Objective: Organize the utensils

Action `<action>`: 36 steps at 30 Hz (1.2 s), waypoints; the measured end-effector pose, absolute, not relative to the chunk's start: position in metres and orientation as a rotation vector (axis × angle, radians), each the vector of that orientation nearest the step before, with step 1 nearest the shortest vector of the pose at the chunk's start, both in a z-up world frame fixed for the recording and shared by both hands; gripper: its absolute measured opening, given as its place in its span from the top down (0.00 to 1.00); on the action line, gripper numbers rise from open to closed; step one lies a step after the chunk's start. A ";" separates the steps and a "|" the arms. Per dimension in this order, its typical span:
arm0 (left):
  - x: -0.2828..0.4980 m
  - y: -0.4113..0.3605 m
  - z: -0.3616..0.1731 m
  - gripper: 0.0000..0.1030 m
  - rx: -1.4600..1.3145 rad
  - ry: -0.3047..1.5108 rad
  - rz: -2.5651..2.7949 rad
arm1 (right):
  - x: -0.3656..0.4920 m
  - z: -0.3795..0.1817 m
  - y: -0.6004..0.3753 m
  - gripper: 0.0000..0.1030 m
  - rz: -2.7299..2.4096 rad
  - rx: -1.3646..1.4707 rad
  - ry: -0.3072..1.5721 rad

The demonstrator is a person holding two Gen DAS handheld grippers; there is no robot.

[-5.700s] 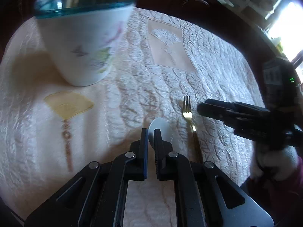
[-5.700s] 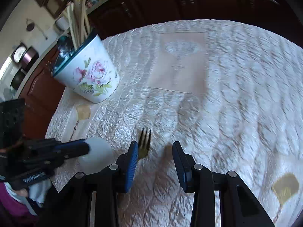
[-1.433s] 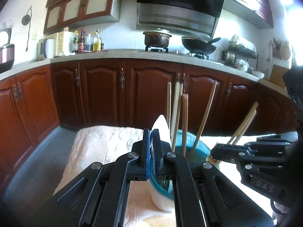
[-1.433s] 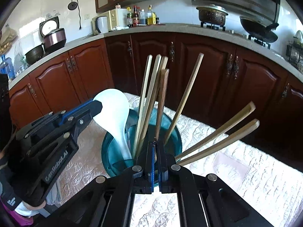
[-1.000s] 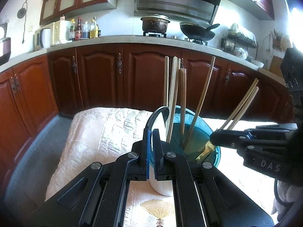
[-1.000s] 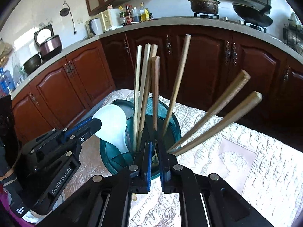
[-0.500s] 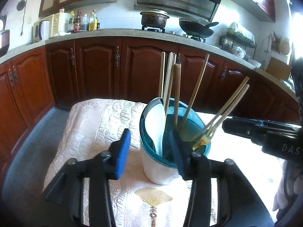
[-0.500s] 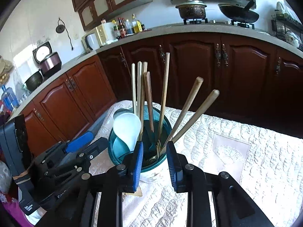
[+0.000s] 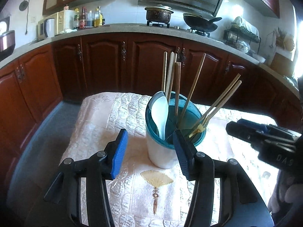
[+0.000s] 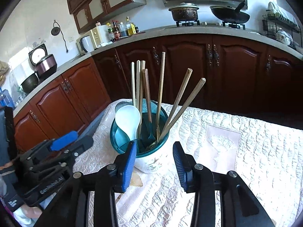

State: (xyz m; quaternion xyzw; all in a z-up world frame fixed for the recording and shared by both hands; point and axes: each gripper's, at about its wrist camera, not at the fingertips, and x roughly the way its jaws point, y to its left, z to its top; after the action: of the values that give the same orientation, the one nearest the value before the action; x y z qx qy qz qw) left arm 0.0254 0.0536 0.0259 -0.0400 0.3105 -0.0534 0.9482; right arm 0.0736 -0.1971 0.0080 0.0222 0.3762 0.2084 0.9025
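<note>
- The left hand-held gripper [image 9: 149, 152] stands wide with nothing between its blue pads; its jaws have just been opening, and the white spoon [image 9: 160, 114] it faces now stands on its own in the holder [image 9: 161, 157].
- The right hand-held gripper [image 10: 154, 162] stands partly apart and empty; its jaws have also just been opening, and the fork [image 10: 157, 130] sits down inside the holder among the wooden sticks.
- The spoon leans bowl-up against the teal rim [image 9: 197, 144] on the left side; the fork's gold tines show at the right side in the left wrist view.
- Step in hand, judged: letting go and backing off after the drop-in.
- To do it well, each hand-held gripper should draw back along its own line with the jaws kept apart, so no pad catches the rim.
- The chopsticks [image 10: 177, 102] lean outward toward the right; the right hand-held gripper should pass below and clear of them.
- The holder is tall on a quilted cloth [image 10: 246, 151] over the tabletop; a sideways nudge could tip it.
</note>
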 end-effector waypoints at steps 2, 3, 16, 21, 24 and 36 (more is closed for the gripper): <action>0.022 0.054 0.029 0.52 -0.076 0.632 -0.106 | 0.070 0.010 -0.196 0.63 0.426 0.053 0.774; 0.019 0.053 0.031 0.52 -0.072 0.632 -0.103 | 0.068 0.011 -0.196 0.62 0.425 0.056 0.770; -0.001 0.054 0.051 0.52 -0.053 0.601 -0.074 | 0.049 0.034 -0.192 0.57 0.395 0.048 0.722; -0.006 0.054 0.055 0.52 -0.052 0.590 -0.068 | 0.045 0.036 -0.190 0.54 0.388 0.035 0.721; -0.009 0.053 0.057 0.52 -0.048 0.587 -0.067 | 0.044 0.038 -0.189 0.53 0.389 0.038 0.717; -0.012 0.055 0.064 0.52 -0.058 0.578 -0.049 | 0.041 0.047 -0.190 0.52 0.373 0.031 0.710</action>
State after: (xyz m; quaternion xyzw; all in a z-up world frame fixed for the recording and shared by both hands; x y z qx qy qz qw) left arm -0.0122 0.0554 0.0641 -0.0284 0.2848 -0.0240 0.9579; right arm 0.0406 -0.1900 0.0472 0.0150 0.3455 0.1813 0.9206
